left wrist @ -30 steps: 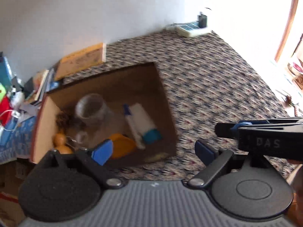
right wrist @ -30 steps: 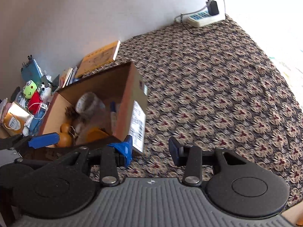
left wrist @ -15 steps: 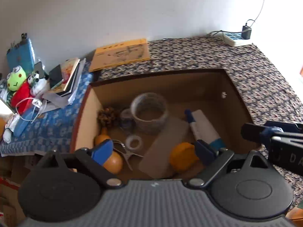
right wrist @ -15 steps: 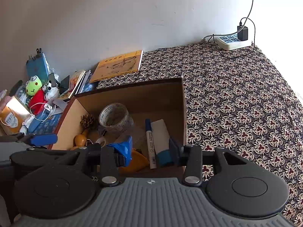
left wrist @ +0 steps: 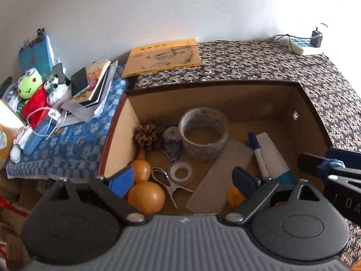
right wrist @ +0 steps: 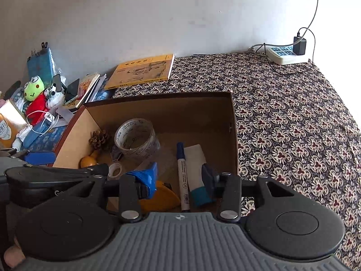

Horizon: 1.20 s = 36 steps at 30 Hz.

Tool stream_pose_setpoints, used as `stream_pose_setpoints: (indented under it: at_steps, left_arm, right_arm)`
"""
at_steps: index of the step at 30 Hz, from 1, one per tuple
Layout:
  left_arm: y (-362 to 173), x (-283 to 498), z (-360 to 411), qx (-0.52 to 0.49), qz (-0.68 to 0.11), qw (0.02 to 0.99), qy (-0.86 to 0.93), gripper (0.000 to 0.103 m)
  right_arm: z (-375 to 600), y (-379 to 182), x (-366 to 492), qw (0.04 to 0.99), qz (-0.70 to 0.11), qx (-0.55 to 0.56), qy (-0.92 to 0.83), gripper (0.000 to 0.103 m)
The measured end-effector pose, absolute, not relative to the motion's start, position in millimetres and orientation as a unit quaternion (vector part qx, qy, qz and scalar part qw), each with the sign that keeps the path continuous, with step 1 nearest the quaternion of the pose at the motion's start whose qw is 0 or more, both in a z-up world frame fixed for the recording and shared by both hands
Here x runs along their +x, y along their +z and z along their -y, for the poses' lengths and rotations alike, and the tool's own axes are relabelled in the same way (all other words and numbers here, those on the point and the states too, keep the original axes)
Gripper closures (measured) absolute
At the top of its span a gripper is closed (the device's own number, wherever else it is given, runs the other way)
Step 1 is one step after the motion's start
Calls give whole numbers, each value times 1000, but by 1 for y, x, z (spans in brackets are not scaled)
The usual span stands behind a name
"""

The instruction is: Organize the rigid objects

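Both my claws hang released over the box — left above the tape ring, right above the marker.

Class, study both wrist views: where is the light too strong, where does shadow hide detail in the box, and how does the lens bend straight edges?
Right wrist view: the far right corner past the power strip is washed out white. Left wrist view: the cardboard box has a shaded right inner wall, while its left wall is lit. Both views: fisheye distortion bows the box rim and darkens the top corners.
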<state>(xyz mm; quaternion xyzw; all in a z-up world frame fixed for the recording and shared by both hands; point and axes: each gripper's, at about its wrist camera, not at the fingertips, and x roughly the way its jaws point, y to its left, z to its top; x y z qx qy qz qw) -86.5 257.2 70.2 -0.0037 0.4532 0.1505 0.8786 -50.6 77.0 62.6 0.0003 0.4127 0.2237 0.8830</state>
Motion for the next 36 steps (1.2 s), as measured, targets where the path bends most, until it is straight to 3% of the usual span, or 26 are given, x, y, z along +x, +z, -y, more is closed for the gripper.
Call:
stream_pose_setpoints:
  at_steps: [36]
  left_arm:
    - [59,-91,-268,-7,-451,875,176,10]
  right_arm:
    - [-87,49,-41,878,-419,-5,232,75]
